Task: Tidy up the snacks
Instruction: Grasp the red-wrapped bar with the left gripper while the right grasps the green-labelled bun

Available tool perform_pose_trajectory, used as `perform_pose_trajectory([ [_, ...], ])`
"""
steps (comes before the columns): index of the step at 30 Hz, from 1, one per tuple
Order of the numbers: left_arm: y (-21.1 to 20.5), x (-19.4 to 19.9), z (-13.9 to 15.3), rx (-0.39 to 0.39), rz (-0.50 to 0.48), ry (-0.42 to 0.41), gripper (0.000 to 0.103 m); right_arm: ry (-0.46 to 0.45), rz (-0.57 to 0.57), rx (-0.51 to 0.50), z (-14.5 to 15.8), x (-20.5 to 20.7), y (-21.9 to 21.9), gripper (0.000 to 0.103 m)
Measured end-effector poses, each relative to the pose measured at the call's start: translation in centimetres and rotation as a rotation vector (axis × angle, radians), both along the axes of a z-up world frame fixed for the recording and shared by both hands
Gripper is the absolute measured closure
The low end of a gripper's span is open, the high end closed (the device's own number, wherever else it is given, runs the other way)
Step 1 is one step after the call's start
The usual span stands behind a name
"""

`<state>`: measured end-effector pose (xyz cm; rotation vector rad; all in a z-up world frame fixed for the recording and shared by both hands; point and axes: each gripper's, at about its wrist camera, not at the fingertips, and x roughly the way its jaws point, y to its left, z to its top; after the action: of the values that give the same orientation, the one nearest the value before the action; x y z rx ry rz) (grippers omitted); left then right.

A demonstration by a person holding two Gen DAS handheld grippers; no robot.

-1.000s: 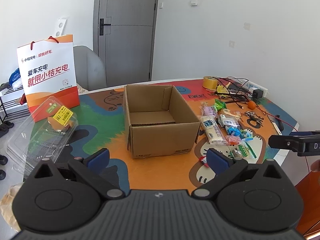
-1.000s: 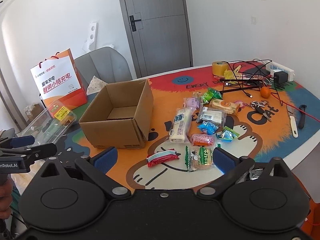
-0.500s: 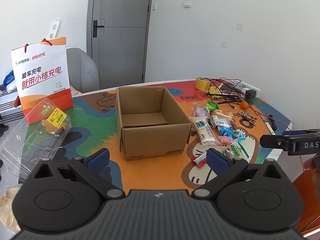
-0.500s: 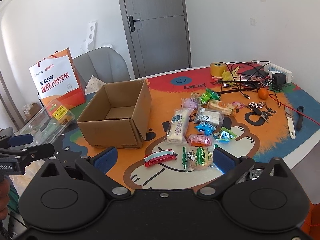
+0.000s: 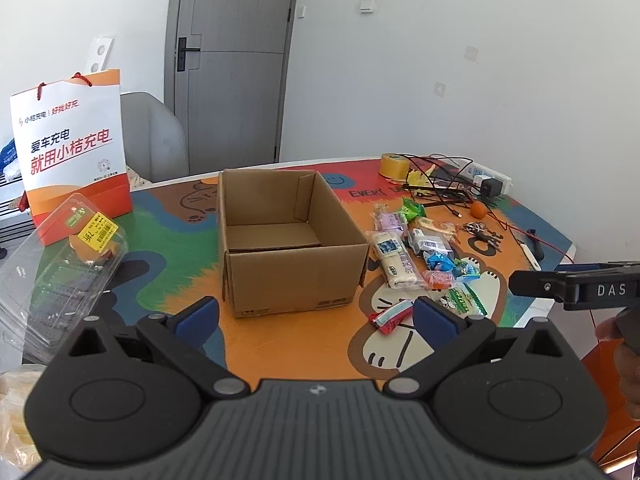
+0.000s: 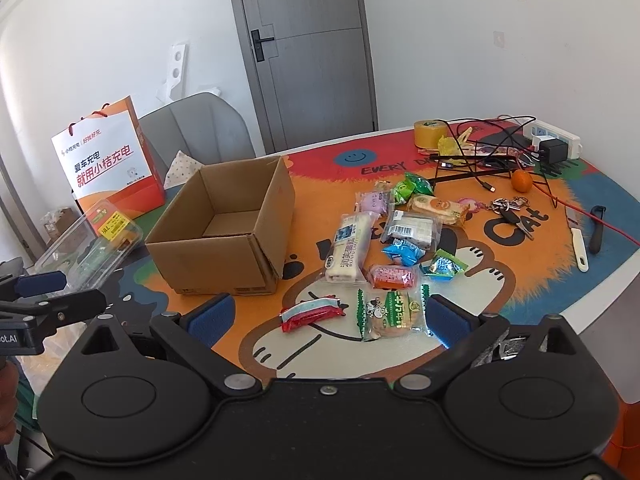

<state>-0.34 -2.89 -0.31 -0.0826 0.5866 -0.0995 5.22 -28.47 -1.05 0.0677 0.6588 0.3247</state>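
An open, empty cardboard box stands on the colourful table mat. Several wrapped snacks lie to its right: a long white bar, a red packet, a green-and-white packet, small blue ones and others behind. My left gripper is open and empty, held before the table's front edge facing the box. My right gripper is open and empty, held just before the red and green packets.
A clear plastic clamshell and an orange-white paper bag stand left of the box. Tape roll, cables, a power strip, an orange, keys and a knife lie at the right. A grey chair stands behind.
Both grippers have drawn back slightly and shifted view; the box and snacks sit a little lower and more central. Nothing on the table has moved. Both stay open.
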Motion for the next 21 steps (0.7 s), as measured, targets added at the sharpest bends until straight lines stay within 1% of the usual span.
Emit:
perform_pose_trajectory([
  [3,-0.5,0.1,-0.2,0.013,0.017,-0.019,0.001,0.001,-0.008,-0.004,-0.2,0.1,-0.2,0.000],
  [5,-0.8,0.6,-0.3,0.012,0.031,-0.014,0.001,0.005,-0.012,-0.004,-0.6,0.3,-0.3,0.000],
  [7,-1.2,0.9,-0.4,0.003,0.019,-0.020,0.001,0.018,-0.014,-0.006,-1.0,0.7,-0.3,0.000],
  [9,-1.7,1.1,-0.6,0.012,0.003,-0.027,0.001,0.020,-0.013,-0.012,-1.5,0.9,-0.4,0.000],
  [11,-2.2,1.5,-0.9,0.020,0.007,-0.029,0.001,0.020,-0.017,-0.022,-1.9,1.2,-0.6,0.000],
  [15,-2.8,2.9,-1.8,-0.005,0.004,-0.009,0.001,0.032,-0.030,-0.025,-2.7,1.8,-1.2,0.000],
  [21,-4.4,4.8,-3.3,-0.010,-0.021,0.017,0.002,0.060,-0.039,-0.028,-4.4,3.0,-2.1,0.000],
])
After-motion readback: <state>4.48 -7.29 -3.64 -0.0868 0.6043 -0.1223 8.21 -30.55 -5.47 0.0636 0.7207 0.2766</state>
